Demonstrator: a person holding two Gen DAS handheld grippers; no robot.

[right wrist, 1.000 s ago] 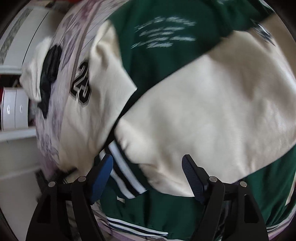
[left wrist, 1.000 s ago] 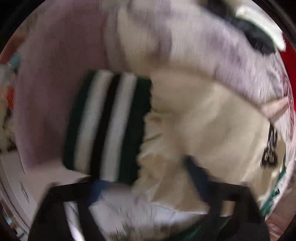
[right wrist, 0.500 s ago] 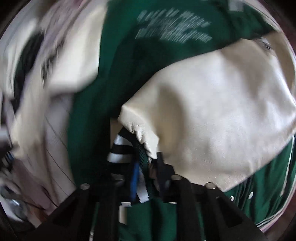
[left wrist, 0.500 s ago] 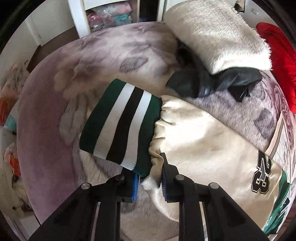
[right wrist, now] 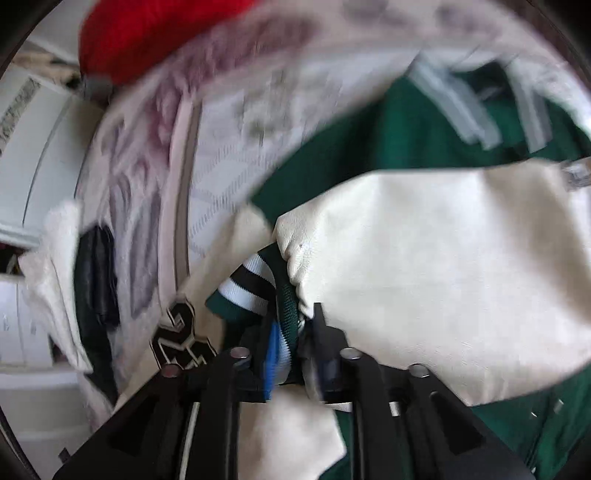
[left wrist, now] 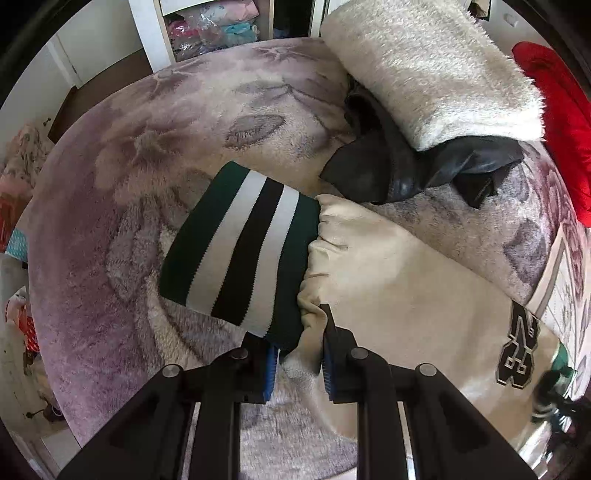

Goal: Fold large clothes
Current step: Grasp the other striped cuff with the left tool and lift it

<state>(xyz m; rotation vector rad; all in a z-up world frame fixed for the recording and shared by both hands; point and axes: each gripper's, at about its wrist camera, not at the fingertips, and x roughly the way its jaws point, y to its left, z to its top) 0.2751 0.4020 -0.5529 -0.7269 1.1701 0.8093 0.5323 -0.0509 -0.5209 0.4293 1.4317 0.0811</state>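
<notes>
A green and cream varsity jacket lies on a mauve flowered blanket point(left wrist: 140, 155). In the left wrist view its cream sleeve point(left wrist: 406, 295) stretches out flat, ending in a green, white and black striped cuff point(left wrist: 240, 243). My left gripper point(left wrist: 297, 354) is shut on the seam where cuff meets sleeve. In the blurred right wrist view my right gripper point(right wrist: 293, 350) pinches the other striped cuff point(right wrist: 251, 288) beside its cream sleeve point(right wrist: 443, 266). Its jaws are opening slightly with the cuff still between the pads. The green body point(right wrist: 388, 136) lies behind.
A folded cream fluffy garment point(left wrist: 424, 74) lies on a black leather one point(left wrist: 388, 166) at the far side of the blanket. Beside them is a red garment point(left wrist: 561, 118). White shelves with bagged clothes point(left wrist: 214, 26) stand beyond. A number patch point(left wrist: 517, 350) shows on the sleeve.
My left gripper pulled its sleeve out flat over the blanket, then held still. My right gripper closed on the other cuff and swept sideways with it; the red garment came into its view.
</notes>
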